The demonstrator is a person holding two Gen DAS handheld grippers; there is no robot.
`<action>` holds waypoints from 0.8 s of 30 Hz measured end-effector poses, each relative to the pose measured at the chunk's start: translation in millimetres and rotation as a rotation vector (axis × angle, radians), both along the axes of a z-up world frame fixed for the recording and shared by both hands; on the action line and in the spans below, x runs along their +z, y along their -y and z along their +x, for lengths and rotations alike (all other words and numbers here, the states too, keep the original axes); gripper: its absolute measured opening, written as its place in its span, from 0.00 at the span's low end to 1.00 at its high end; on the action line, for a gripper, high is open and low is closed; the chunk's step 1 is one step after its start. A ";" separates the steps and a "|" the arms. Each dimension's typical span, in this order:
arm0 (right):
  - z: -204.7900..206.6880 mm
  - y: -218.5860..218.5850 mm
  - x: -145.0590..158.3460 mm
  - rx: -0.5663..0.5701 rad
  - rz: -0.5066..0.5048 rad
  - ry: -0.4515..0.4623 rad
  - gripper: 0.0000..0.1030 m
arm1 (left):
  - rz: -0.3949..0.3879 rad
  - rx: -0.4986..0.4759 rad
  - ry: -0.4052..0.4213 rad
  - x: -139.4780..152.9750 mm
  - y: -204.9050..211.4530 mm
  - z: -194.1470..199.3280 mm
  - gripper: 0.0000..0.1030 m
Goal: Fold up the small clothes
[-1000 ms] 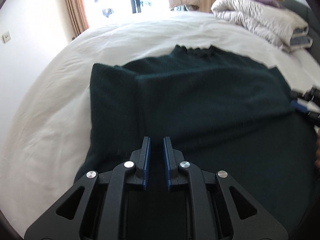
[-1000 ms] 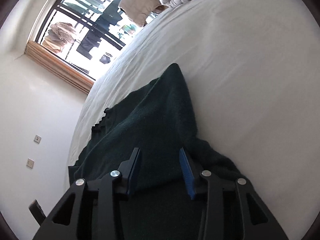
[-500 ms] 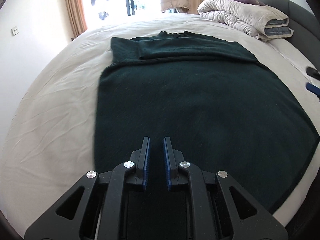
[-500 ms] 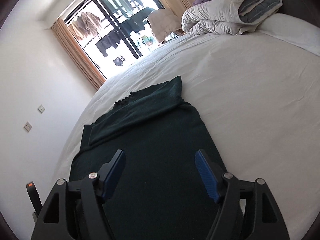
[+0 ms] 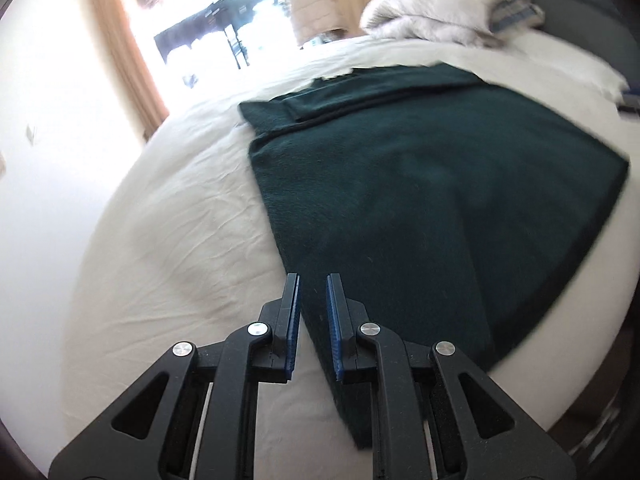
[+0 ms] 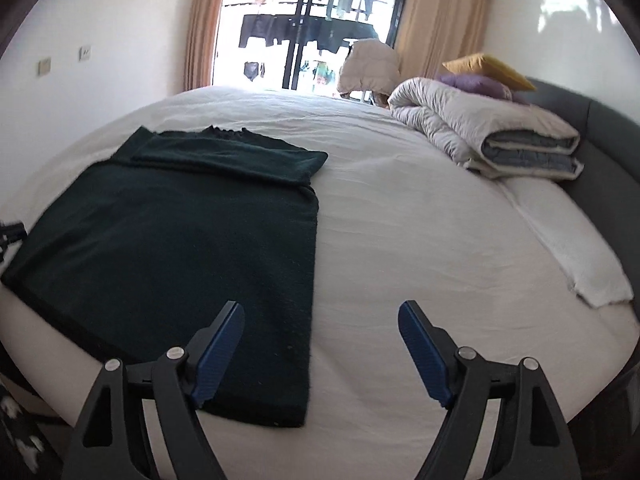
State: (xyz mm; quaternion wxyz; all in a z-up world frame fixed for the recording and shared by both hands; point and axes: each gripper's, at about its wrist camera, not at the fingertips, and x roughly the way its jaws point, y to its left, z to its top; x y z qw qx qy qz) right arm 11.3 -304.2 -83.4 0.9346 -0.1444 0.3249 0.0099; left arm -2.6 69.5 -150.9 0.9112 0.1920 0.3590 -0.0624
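A dark green knitted sweater (image 5: 420, 184) lies flat on the white bed, its sleeves folded in across the chest at the far end. It also shows in the right wrist view (image 6: 180, 240). My left gripper (image 5: 312, 292) hovers over the sweater's near left corner, jaws almost closed with a narrow gap and nothing between them. My right gripper (image 6: 320, 320) is wide open and empty, above the sweater's near right edge; its left finger (image 6: 222, 332) is over the cloth, its right finger (image 6: 420, 336) over bare sheet.
The white bed sheet (image 6: 420, 220) spreads to the right of the sweater. A rolled grey-white duvet (image 6: 488, 136) with purple and yellow pillows lies at the far right by the grey headboard. A window with curtains is behind. The bed's near edge is just below the grippers.
Both grippers have pulled back from the sweater toward the bed's near edge. The right gripper has opened wider. The left has swung left over the sweater's near left corner.
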 end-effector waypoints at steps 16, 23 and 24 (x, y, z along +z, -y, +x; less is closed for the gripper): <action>-41.6 -28.7 -57.7 0.254 -0.387 -0.112 0.74 | 0.462 -0.358 0.199 -26.9 30.8 -91.7 0.91; -50.8 -40.4 -73.1 0.289 -0.466 -0.119 0.71 | 0.551 -0.463 0.243 -39.7 20.8 -94.7 0.91; -52.4 -42.1 -74.1 0.288 -0.462 -0.116 0.71 | 0.569 -0.475 0.250 -43.6 19.1 -90.3 0.91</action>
